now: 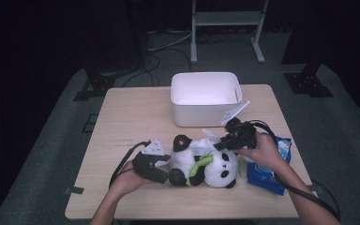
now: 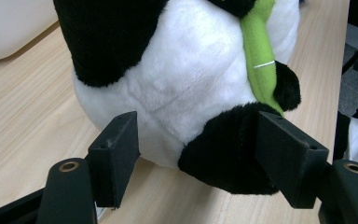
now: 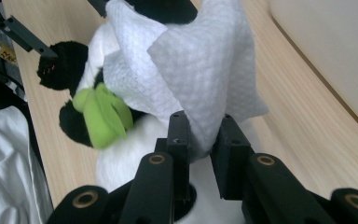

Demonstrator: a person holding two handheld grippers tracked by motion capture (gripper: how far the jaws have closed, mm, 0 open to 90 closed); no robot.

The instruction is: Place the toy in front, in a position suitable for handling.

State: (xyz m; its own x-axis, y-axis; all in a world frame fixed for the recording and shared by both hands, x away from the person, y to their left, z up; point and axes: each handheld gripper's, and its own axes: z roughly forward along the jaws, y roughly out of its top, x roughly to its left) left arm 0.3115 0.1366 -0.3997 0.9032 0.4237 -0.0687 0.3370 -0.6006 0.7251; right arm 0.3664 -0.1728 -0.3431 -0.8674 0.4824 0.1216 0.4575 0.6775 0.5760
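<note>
Overhead: dark room, grey carpet, black stand feet at the far left and far right, a white frame at the back, cables on the floor. One light wooden table (image 1: 122,117) in the middle, its near edge cut off behind the person's forearms.

One white bin (image 1: 205,97), open-topped, at the middle of the table's far edge; inside washed out by glare, contents impossible to tell.

One plush panda (image 1: 205,165), lying near the table's near edge, slightly right of centre, with a green stalk (image 1: 200,165) across its belly. Head and upper body partly covered by the wipe and the right gripper.

One blue packet (image 1: 268,172) by the table's right edge, half hidden under the right hand; print unreadable.

Two grippers. Left gripper (image 2: 196,154) at the panda's left end, jaws spread either side of a black paw and white belly; pads close to the plush, pressing not clearly seen, so grip uncertain. Right gripper (image 3: 199,140) above the panda, clenched on one white wipe (image 3: 200,70), which drapes over the toy. Small white tags on both grippers, markings too small to read.
</note>
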